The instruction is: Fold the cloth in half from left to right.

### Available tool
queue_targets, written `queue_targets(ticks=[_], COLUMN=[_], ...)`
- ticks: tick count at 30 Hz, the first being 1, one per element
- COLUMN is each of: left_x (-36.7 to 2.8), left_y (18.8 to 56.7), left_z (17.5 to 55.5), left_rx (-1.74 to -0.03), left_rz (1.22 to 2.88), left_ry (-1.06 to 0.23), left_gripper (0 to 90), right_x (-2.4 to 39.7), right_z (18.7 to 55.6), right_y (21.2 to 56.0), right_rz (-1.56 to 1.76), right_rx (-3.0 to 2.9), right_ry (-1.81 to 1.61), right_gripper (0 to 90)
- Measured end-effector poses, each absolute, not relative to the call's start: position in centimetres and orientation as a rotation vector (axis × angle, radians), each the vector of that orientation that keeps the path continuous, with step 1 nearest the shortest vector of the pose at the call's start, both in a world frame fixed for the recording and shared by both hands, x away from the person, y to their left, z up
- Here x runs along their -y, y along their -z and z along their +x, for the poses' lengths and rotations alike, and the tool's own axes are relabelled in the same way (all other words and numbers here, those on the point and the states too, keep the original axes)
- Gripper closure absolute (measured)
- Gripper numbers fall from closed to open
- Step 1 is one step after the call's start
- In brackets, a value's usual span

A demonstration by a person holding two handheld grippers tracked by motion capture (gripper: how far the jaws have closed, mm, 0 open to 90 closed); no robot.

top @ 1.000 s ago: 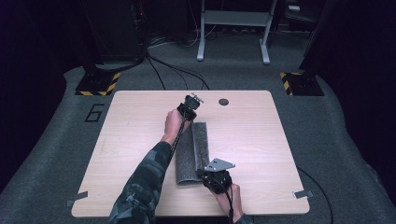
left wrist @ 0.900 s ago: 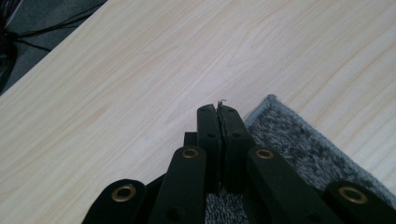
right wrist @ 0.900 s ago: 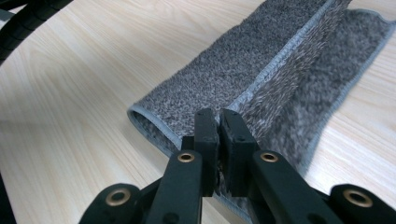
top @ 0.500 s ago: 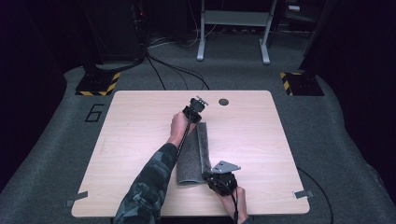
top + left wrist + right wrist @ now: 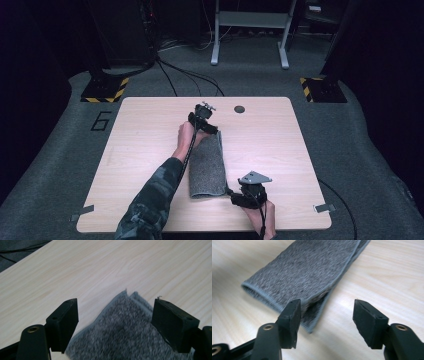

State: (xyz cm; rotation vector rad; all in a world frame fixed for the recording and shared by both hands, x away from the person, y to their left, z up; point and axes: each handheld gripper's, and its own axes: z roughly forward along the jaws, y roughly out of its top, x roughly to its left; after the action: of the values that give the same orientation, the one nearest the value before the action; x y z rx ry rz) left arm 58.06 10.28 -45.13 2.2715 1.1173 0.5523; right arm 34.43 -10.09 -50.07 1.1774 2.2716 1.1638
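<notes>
A folded grey towel (image 5: 207,167) lies lengthwise at the middle of the wooden table (image 5: 285,150). My left gripper (image 5: 209,129) is at its far end. In the left gripper view the left gripper (image 5: 116,302) is open; its jaws have just been opening, and the towel's far corner (image 5: 125,325) lies flat between them, untouched by the pads. My right gripper (image 5: 235,196) is at the near right corner. In the right gripper view the right gripper (image 5: 327,302) is open after its jaws have just been opening, and the towel's corner (image 5: 312,270) rests by its left jaw, loose.
A small dark round hole (image 5: 239,108) sits near the table's far edge. Grey tape strips (image 5: 324,207) mark the near corners. Cables (image 5: 180,75), yellow-black striped bases (image 5: 106,89) and a metal stand (image 5: 250,30) are on the floor beyond the table.
Both grippers were shut on the towel's edge and shifted it slightly rightward. Now both have let go, their jaws stand apart, and the towel lies flat.
</notes>
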Motion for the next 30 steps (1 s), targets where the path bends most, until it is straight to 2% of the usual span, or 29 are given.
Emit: queue_targets(ticks=[2, 6, 14, 22, 30], left_x=[-11.2, -13.6, -16.2, -16.0, -16.5], left_y=[45.4, 46.1, 48.2, 50.2, 50.0], left_z=[57.6, 57.1, 58.0, 58.7, 58.5], left_rx=[-1.126, -1.174, -1.277, -1.298, -1.284], left_rz=[2.264, 2.266, 2.264, 2.303, 2.274], left_ry=[-0.557, -0.562, -0.58, -0.606, -0.58], left_gripper=[20.2, 20.1, 19.5, 18.9, 15.5], right_x=[10.3, 9.6, 7.8, 8.4, 8.6], right_z=[35.1, 36.7, 39.5, 38.7, 37.6], right_y=[49.8, 49.3, 50.6, 51.9, 52.0], right_rz=[1.187, 1.151, 1.142, 1.162, 1.148], right_rx=[-2.253, -2.27, -2.373, -2.388, -2.385], right_ry=[-1.177, -1.174, -1.027, -0.978, -0.975], right_gripper=[30.7, 24.1, 23.9, 24.1, 22.4])
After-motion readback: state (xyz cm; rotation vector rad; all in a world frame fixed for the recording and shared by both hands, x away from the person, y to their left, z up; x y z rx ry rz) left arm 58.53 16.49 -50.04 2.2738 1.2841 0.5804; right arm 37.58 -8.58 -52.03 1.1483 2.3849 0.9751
